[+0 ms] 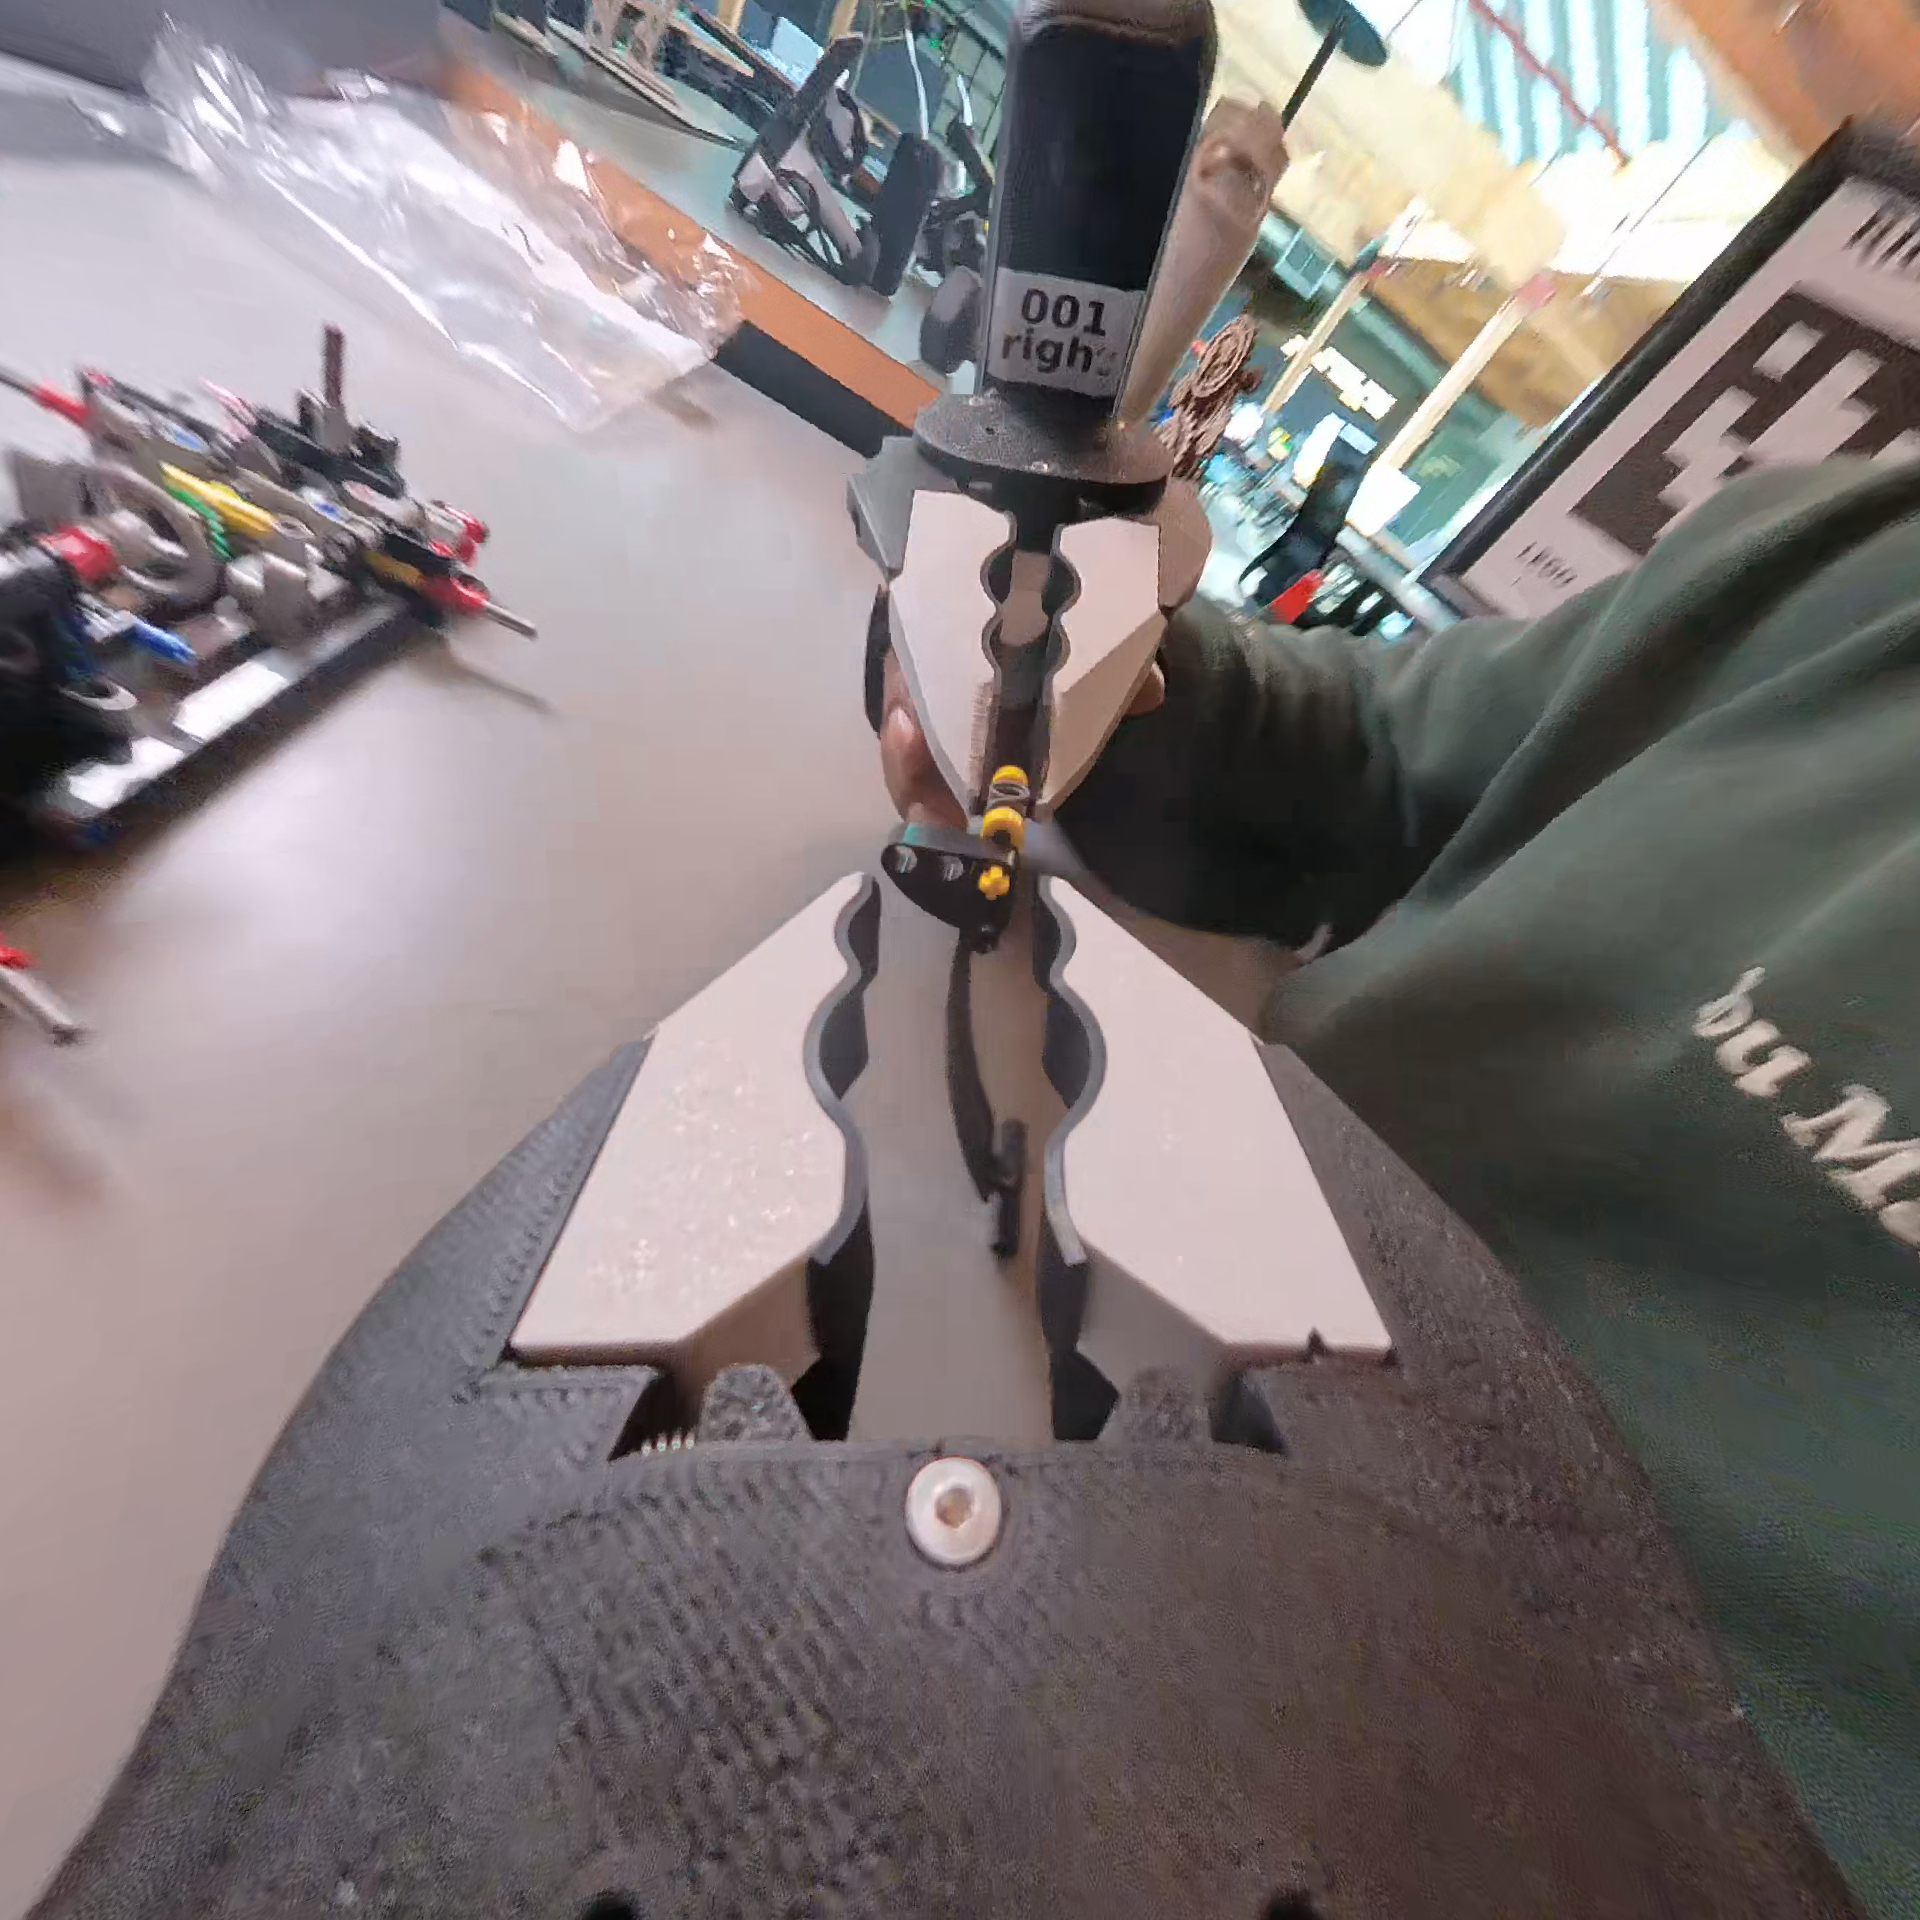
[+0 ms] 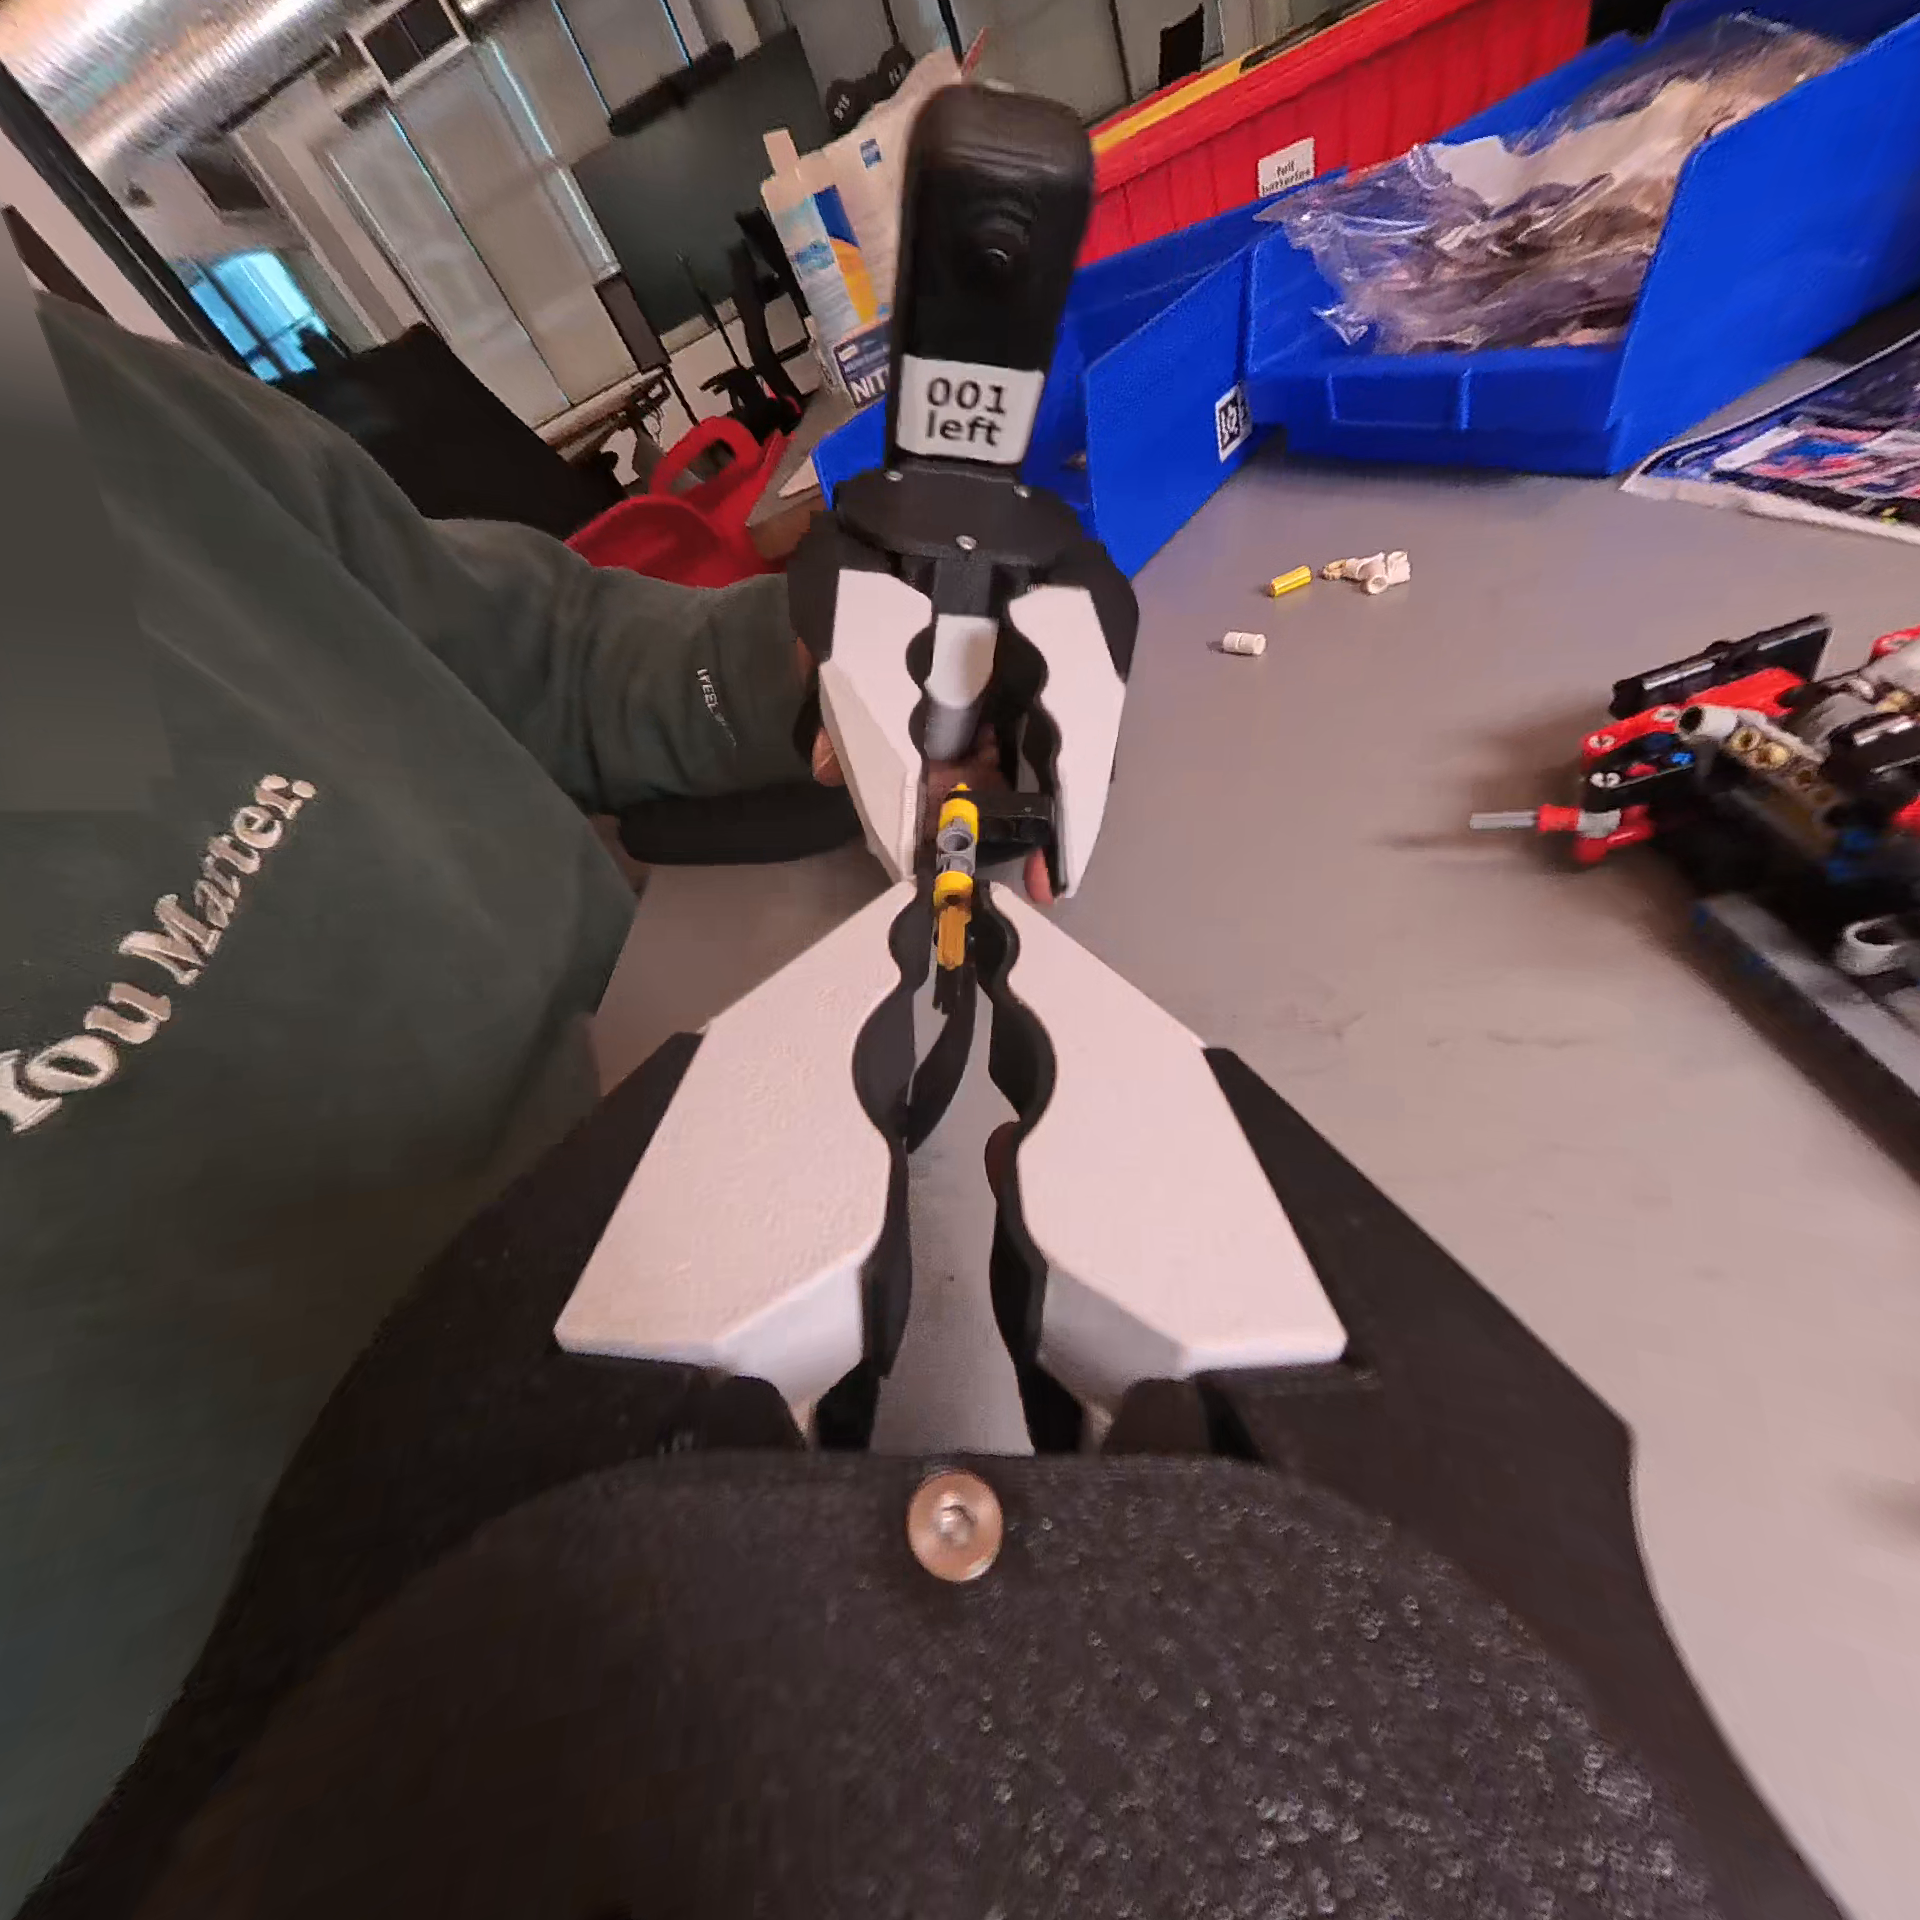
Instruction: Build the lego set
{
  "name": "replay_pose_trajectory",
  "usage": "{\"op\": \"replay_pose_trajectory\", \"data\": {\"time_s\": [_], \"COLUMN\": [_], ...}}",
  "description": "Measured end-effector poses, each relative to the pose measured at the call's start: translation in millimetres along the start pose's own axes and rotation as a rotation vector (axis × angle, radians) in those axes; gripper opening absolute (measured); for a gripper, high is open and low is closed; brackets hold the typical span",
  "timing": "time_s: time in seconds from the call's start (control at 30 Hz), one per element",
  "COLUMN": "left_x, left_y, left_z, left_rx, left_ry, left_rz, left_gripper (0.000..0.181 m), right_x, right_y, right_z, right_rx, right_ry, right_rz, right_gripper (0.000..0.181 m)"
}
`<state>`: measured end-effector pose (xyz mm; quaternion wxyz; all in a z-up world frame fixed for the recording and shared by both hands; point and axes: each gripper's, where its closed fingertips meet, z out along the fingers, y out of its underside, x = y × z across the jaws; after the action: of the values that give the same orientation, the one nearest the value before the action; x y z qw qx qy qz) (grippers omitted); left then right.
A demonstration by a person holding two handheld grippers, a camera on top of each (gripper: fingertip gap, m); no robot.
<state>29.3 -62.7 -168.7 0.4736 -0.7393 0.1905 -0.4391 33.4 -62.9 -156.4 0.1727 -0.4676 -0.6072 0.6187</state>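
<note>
Left wrist view: The left gripper point(image 1: 951, 914) points toward 12 o'clock, tip to tip with the right gripper point(image 1: 1006, 805). The left fingers are drawn close at the tips and pinch a black lego piece point(image 1: 951, 868) with round holes. At its right end a small yellow and grey lego assembly point(image 1: 1004, 821) runs up into the closed tips of the right gripper. A hand point(image 1: 914, 748) shows behind the right gripper, with a dark green sleeve point(image 1: 1455, 727) at 3 o'clock. At 9 o'clock a partly built lego model point(image 1: 239, 551) lies on the grey table point(image 1: 520, 935). At 11 o'clock lies a clear plastic bag point(image 1: 436, 218); its contents cannot be made out.

Right wrist view: The right gripper point(image 2: 951, 925) is closed on the yellow part of the assembly point(image 2: 954, 878). The left gripper point(image 2: 971, 821) faces it from 12 o'clock, clamped on the black piece point(image 2: 1013, 816). At 3 o'clock the model point(image 2: 1766, 769) rests on the table point(image 2: 1351, 987). At 1 o'clock loose yellow and white pieces point(image 2: 1340, 577) lie apart from it. Beyond them, blue bins point(image 2: 1455, 384) hold crumpled clear bags point(image 2: 1507, 239); a red bin point(image 2: 1330, 94) stands behind, contents hidden.
</note>
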Motion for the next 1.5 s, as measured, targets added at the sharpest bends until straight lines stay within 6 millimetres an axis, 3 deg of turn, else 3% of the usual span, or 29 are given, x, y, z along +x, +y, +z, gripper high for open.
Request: {"op": "replay_pose_trajectory", "data": {"time_s": [0.13, 0.47, 0.67, 0.8, 1.2, 1.5], "left_x": [2, -2, 4, 4, 8, 6], "left_y": [0, 8, 29, 21, 39, 43], "left_z": [1, 4, 21, 18, 23, 22], "left_rx": [-0.005, -0.046, -0.135, -0.101, -0.196, -0.224], "left_ry": [-0.031, -0.038, -0.031, -0.008, 0.019, 0.001], "left_rz": [0.115, 0.092, 0.133, 0.104, 0.072, 0.090], "left_gripper": [0.025, 0.023, 0.023, 0.023, 0.022, 0.022], "right_x": [-3, 0, -7, -4, -11, -11], "right_y": [8, 11, 11, 8, 32, 39], "right_z": [6, 8, 18, 7, 6, 8], "right_rx": [-0.029, 0.011, -0.033, -0.066, -0.215, -0.236], "right_ry": [-0.022, 0.008, 0.001, 0.000, -0.007, 0.007], "right_rz": [0.001, 0.001, -0.059, -0.071, -0.176, -0.202], "right_gripper": [0.003, 0.004, 0.004, 0.004, 0.004, 0.004]}}
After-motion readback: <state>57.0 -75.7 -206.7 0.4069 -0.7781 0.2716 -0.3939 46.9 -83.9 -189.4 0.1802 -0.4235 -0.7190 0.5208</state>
